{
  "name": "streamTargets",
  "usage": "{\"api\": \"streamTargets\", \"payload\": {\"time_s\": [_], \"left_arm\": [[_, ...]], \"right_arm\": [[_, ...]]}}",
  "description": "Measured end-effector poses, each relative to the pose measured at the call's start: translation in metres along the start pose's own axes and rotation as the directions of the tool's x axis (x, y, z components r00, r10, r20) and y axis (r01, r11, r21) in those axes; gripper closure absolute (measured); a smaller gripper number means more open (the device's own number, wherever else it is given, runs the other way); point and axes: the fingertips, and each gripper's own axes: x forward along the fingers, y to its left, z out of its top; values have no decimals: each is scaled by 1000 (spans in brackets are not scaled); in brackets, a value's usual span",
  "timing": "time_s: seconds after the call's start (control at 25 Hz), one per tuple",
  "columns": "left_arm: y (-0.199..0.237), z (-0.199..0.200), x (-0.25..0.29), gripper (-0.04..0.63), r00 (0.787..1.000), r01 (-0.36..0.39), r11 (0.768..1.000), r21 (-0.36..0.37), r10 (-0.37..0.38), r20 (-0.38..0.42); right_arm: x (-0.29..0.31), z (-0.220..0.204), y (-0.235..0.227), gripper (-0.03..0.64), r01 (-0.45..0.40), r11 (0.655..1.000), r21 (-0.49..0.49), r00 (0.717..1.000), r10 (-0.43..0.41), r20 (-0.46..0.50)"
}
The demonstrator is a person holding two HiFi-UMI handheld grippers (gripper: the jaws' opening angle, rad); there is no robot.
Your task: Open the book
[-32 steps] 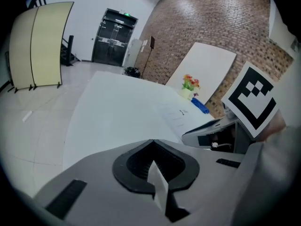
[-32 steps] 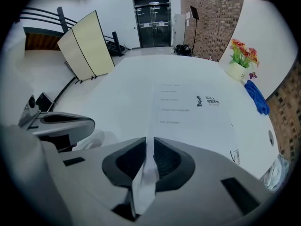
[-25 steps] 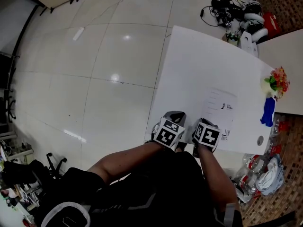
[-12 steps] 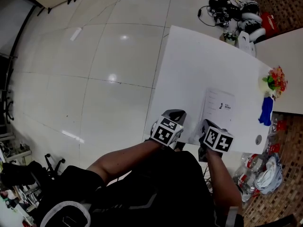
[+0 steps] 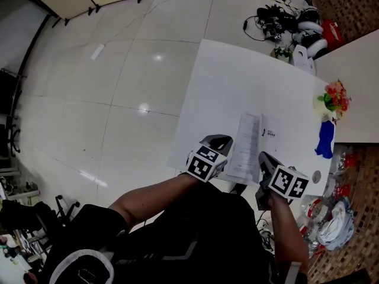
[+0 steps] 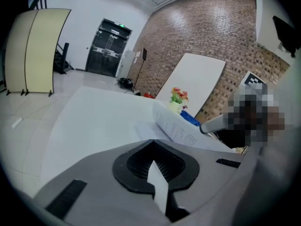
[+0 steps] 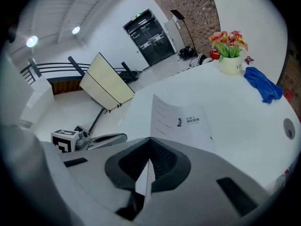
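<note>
The book (image 5: pixel 269 136), a thin white paper booklet with lines of dark print and a small logo, is laid near the front edge of the smooth white table (image 5: pixel 231 81), between the grippers, its long axis running away from the person and its spine at the left. Its cover (image 5: pixel 243 149) is raised at a tilt, pinched at the near right edge by the closed right gripper (image 5: pixel 265 158). The left gripper (image 5: pixel 217 142) is held just beside the near left corner, jaws drawn together; the white sliver between them cannot be identified.

Thin white book (image 5: pixel 260 142), cover raised partway, near table's (image 5: pixel 237 81) front edge.
</note>
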Motion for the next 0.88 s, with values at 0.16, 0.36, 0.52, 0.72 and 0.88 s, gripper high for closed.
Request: {"api": "streamTargets", "payload": {"time_s": [0.16, 0.36, 0.52, 0.72, 0.88], "left_arm": [[-25, 13, 9, 594, 998, -50, 999, 3, 50, 31], [-67, 20, 23, 594, 992, -114, 993, -41, 116, 41], [-96, 26, 38, 594, 986, -157, 987, -46, 159, 52], [-129, 33, 58, 594, 982, -175, 983, -54, 179, 62], [-151, 36, 69, 594, 982, -173, 983, -53, 177, 73]], "right_arm": [[-37, 17, -28, 615, -77, 997, 5, 997, 77, 31], [-88, 34, -89, 615, -156, 986, 53, 986, 152, 67], [-117, 41, -154, 615, -196, 974, 111, 978, 187, 91], [-125, 32, -220, 615, -247, 953, 178, 969, 240, 64], [-111, 15, -261, 614, -229, 954, 191, 973, 230, 16]]}}
